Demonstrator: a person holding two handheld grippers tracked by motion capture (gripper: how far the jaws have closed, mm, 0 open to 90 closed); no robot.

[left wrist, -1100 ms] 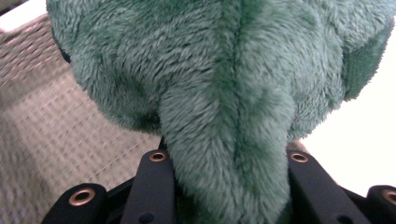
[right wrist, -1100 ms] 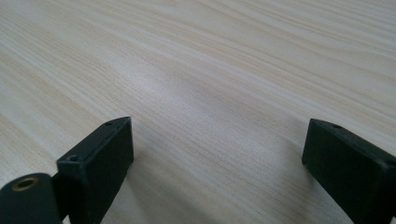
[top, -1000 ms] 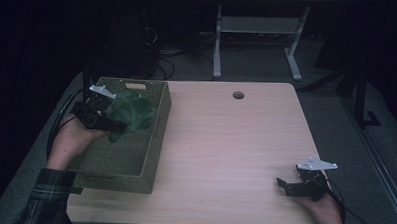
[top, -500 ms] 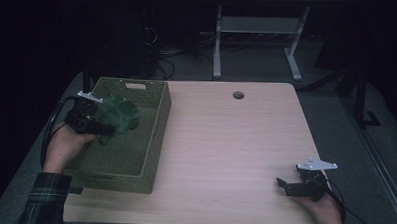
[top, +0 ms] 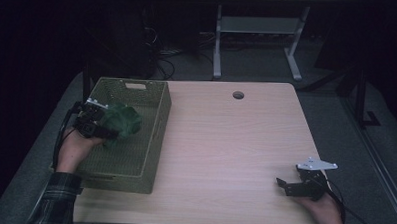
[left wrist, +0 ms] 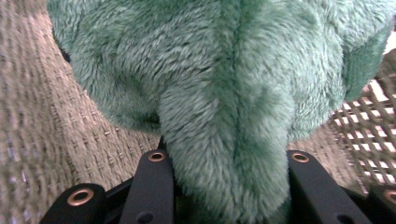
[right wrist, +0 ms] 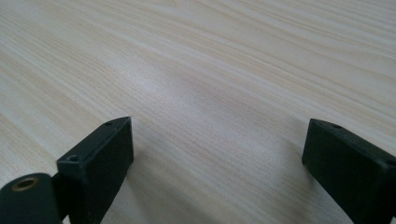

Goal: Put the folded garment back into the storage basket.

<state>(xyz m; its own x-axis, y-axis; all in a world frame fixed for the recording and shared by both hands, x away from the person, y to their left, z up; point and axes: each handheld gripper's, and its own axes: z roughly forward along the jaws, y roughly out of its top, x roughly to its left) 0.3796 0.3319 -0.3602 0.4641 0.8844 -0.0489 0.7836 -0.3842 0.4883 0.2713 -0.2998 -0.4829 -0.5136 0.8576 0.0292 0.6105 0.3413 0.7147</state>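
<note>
At the table's left edge, one woven green basket sits with one green plush toy hanging inside it above the mesh floor. The left gripper has its two black jaws pressed against a fold of the toy's fur, partly closed around it. Farther right, one round hole marks the wooden table. At the near right corner, the right gripper rests low over bare wood, jaws spread wide apart and empty.

Dim room, sharp bright close-ups
</note>
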